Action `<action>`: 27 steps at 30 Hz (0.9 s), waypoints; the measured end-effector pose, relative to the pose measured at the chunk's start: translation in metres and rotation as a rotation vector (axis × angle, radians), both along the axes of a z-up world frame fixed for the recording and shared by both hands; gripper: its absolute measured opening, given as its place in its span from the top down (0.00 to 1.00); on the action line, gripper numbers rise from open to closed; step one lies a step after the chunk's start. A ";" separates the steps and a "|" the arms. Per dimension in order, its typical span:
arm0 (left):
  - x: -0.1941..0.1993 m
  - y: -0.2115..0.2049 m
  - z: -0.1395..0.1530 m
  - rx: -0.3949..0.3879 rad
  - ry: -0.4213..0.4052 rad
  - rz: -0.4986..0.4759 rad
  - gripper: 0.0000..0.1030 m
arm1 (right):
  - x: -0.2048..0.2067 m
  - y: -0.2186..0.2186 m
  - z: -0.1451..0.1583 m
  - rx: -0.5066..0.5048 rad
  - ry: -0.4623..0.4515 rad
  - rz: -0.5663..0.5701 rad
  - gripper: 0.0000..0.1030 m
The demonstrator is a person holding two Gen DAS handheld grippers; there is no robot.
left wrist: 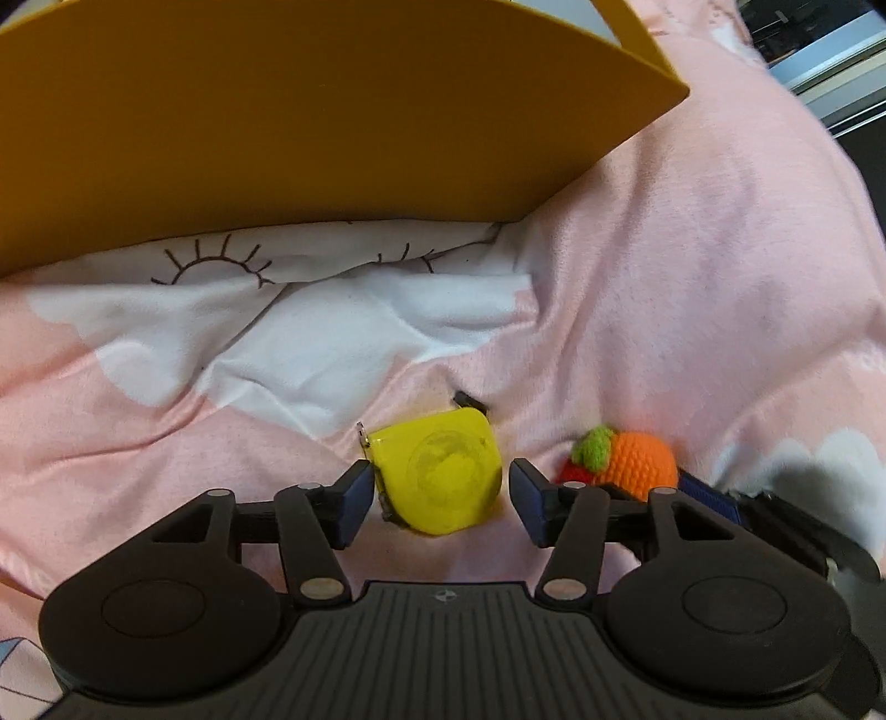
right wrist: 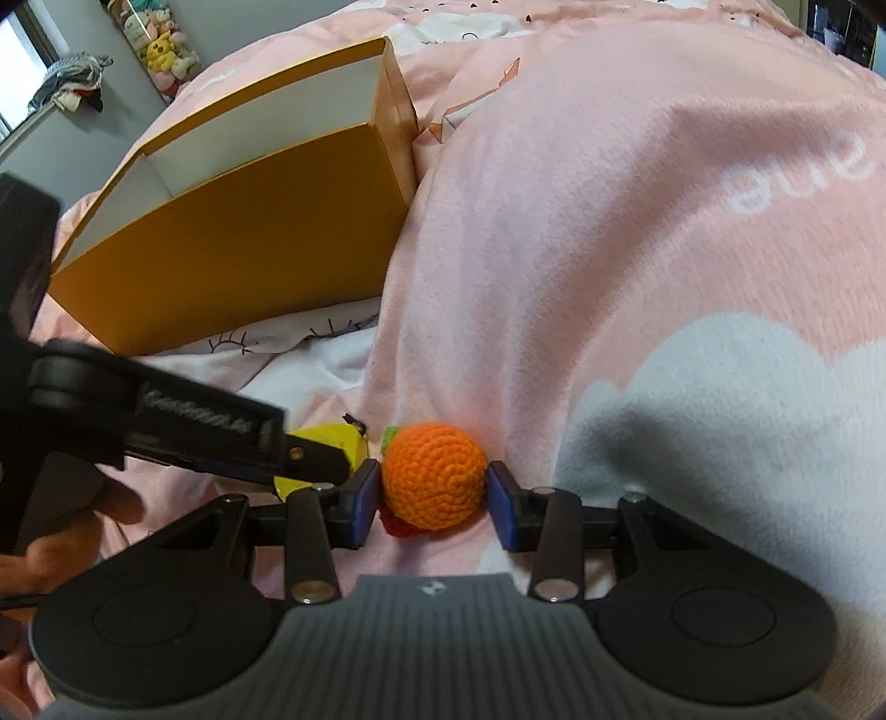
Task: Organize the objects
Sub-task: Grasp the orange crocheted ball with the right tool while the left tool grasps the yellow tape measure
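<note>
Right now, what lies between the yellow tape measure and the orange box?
Only rumpled bedding, pink and white, in the left wrist view; nothing else lies between the tape measure and the box.

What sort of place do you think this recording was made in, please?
Most likely a bedroom, with the work done on a bed. The objects lie on a soft pink duvet printed with clouds, plush toys hang by the wall, and clothes are heaped on a ledge.

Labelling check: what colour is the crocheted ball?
Orange crocheted ball with a green leaf tuft; clearest in the right wrist view.
</note>
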State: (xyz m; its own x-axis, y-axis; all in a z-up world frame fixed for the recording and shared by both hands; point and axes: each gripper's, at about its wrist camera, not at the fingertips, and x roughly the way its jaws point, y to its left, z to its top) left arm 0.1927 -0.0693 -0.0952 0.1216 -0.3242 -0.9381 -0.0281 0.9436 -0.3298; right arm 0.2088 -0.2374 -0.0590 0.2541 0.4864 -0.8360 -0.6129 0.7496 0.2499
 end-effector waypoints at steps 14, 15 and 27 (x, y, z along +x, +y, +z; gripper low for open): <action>-0.001 -0.013 -0.020 0.092 0.046 0.079 0.36 | 0.003 -0.002 -0.004 0.011 0.033 0.003 0.58; -0.002 -0.011 -0.021 0.085 0.044 0.081 0.36 | 0.003 -0.001 -0.004 0.008 0.031 0.006 0.58; -0.013 -0.003 -0.025 0.031 0.025 0.069 0.24 | 0.001 0.005 -0.006 -0.020 0.026 0.019 0.56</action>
